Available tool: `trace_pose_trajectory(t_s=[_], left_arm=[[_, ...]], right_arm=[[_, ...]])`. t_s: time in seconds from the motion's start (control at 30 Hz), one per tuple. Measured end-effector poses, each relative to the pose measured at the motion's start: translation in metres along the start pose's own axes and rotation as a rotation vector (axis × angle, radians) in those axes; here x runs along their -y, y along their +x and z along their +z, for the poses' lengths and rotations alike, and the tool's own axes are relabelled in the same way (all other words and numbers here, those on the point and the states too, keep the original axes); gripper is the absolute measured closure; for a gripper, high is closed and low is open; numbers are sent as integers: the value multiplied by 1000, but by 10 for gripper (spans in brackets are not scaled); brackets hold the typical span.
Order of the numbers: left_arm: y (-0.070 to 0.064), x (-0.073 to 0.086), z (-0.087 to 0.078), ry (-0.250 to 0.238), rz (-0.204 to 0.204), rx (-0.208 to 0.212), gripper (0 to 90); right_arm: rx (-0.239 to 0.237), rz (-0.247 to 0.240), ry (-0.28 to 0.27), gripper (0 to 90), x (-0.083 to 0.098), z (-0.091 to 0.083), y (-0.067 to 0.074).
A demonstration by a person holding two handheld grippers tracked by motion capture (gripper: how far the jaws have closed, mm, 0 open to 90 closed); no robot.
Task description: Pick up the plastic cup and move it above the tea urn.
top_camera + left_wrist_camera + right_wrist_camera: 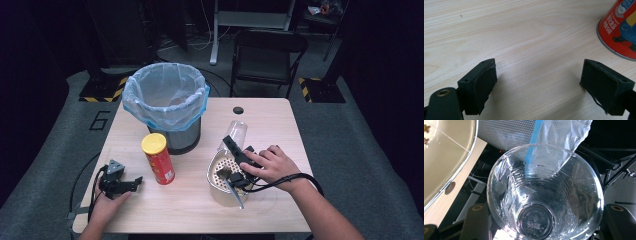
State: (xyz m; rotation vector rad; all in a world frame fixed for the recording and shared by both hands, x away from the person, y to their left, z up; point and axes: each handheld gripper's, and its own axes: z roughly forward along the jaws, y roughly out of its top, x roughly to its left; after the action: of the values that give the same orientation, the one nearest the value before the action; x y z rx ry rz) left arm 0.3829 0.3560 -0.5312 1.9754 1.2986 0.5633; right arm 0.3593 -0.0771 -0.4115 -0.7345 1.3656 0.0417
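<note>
A: We have the clear plastic cup (544, 195) clamped in the right tongs (235, 150), lifted over the worktop (280, 120) beside the colander (220, 175). How do we finish well?

B: We keep the squeeze gentle so the thin wall doesn't buckle, then carry it mouth-first towards the lined bin (167, 100).

A: And the left tongs (131, 183)?

B: Spread wide, gripping nothing, resting near the red can (158, 158).

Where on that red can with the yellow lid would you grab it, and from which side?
Around the red can's straight wall, about mid-height, coming in level from its left, where the open left tool rests. It stands upright and round, and the lid probably offers less hold.
</note>
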Motion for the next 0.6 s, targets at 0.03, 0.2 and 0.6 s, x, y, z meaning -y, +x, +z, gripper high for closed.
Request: trace_pose_trajectory(t_s=[0.03,0.2,0.6], left_arm=[[0,0,0,0,-1,0,131],[0,0,0,0,0,0,131],[0,0,0,-1,-1,0,131]], right_arm=[[-41,21,3,367,0,-1,1],[10,77,6,367,-1,0,0],[72,357,43,367,5,-3,-12]])
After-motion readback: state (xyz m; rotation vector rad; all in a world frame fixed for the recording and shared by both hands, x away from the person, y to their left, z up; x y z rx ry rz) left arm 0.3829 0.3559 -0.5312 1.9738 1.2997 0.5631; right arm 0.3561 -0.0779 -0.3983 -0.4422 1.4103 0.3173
